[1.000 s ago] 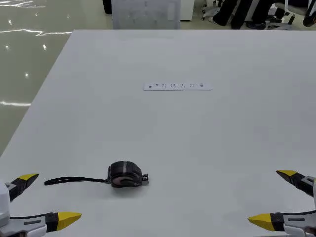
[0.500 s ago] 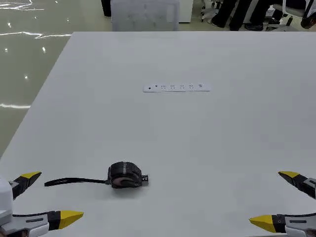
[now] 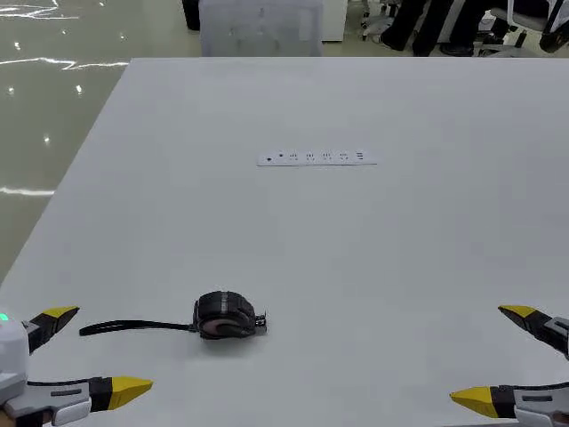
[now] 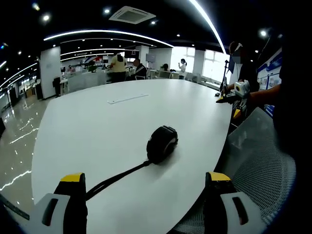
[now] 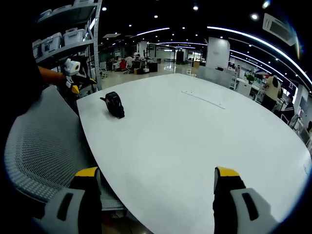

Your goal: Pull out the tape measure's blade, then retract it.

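Note:
A black tape measure [image 3: 226,316] lies on the white table [image 3: 356,249], its black wrist strap [image 3: 133,327] trailing left. In the left gripper view the tape measure [image 4: 162,143] sits ahead of the jaws, with the strap [image 4: 117,178] running toward them. My left gripper [image 3: 96,353] is open at the table's near left edge, just left of the strap's end. My right gripper [image 3: 507,358] is open at the near right edge, far from the tape measure [image 5: 115,104]. Both hold nothing, and the blade is inside the case.
A white power strip [image 3: 316,158] lies flat at the table's middle, far side. A grey mesh chair [image 5: 44,146] sits below the near edge. Shiny floor [image 3: 53,107] lies past the table's left edge; chairs and people stand beyond the far edge.
The left gripper has crept slightly right toward the strap's end. The right gripper and the tape measure have stayed put.

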### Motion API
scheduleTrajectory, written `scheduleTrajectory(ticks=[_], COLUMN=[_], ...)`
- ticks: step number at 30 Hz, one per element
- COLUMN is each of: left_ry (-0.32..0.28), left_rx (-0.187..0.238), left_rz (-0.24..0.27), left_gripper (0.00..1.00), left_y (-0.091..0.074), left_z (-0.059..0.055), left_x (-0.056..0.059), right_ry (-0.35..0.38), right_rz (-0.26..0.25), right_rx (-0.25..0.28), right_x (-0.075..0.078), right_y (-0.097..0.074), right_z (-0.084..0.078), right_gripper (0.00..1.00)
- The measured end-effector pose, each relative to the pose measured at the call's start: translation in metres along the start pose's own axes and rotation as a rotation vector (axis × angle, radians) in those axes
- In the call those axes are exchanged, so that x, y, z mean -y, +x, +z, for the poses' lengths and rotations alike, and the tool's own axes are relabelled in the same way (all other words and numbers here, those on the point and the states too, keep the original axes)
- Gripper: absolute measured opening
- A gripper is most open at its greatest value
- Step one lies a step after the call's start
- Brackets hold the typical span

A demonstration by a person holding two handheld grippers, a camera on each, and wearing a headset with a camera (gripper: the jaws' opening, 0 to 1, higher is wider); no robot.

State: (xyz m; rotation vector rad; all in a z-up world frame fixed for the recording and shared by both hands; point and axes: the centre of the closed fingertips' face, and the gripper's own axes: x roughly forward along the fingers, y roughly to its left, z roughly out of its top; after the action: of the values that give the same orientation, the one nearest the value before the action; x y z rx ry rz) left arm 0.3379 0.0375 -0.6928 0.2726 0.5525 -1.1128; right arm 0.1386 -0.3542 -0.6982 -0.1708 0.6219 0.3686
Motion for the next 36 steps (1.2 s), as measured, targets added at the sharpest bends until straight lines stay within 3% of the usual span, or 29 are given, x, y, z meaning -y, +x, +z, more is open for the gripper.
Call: scheduleTrajectory(ticks=[8, 13, 17, 20, 24, 27, 28, 32, 34, 36], left_ry=[0.123, 0.213, 0.255, 0.354, 0.492, 0.493, 0.52, 0.628, 0.677, 0.679], left_rx=[-0.116, -0.191, -0.208, -0.255, -0.34, -0.36, -0.381, -0.418, -0.453, -0.515], left_rz=[-0.12, -0.158, -0.197, -0.241, -0.291, -0.295, -0.311, -0.333, -0.346, -0.347], left_gripper=[0.96, 0.93, 0.91, 0.89, 0.8, 0.8, 0.79, 0.68, 0.59, 0.52], left_y=[0.024, 0.042, 0.055, 0.067, 0.083, 0.098, 0.103, 0.119, 0.126, 0.132], left_z=[0.002, 0.005, 0.017, 0.022, 0.02, 0.019, 0.017, 0.017, 0.014, 0.007], left_x=[0.017, 0.018, 0.024, 0.028, 0.033, 0.035, 0.036, 0.035, 0.035, 0.033], right_ry=[-0.048, -0.084, -0.108, -0.123, -0.169, -0.177, -0.183, -0.195, -0.208, -0.213], right_rz=[0.048, 0.071, 0.101, 0.13, 0.163, 0.178, 0.181, 0.202, 0.22, 0.232], right_rx=[-0.014, -0.011, -0.008, -0.025, -0.031, -0.032, -0.029, -0.039, -0.049, -0.05], right_x=[-0.002, -0.003, -0.003, -0.006, -0.011, -0.014, -0.014, -0.02, -0.024, -0.027], right_y=[0.017, 0.029, 0.038, 0.047, 0.059, 0.066, 0.07, 0.081, 0.087, 0.095], right_z=[0.014, 0.027, 0.035, 0.038, 0.044, 0.047, 0.049, 0.051, 0.052, 0.055], right_gripper=[0.98, 0.98, 0.96, 0.96, 0.96, 0.96, 0.96, 0.96, 0.96, 0.96])
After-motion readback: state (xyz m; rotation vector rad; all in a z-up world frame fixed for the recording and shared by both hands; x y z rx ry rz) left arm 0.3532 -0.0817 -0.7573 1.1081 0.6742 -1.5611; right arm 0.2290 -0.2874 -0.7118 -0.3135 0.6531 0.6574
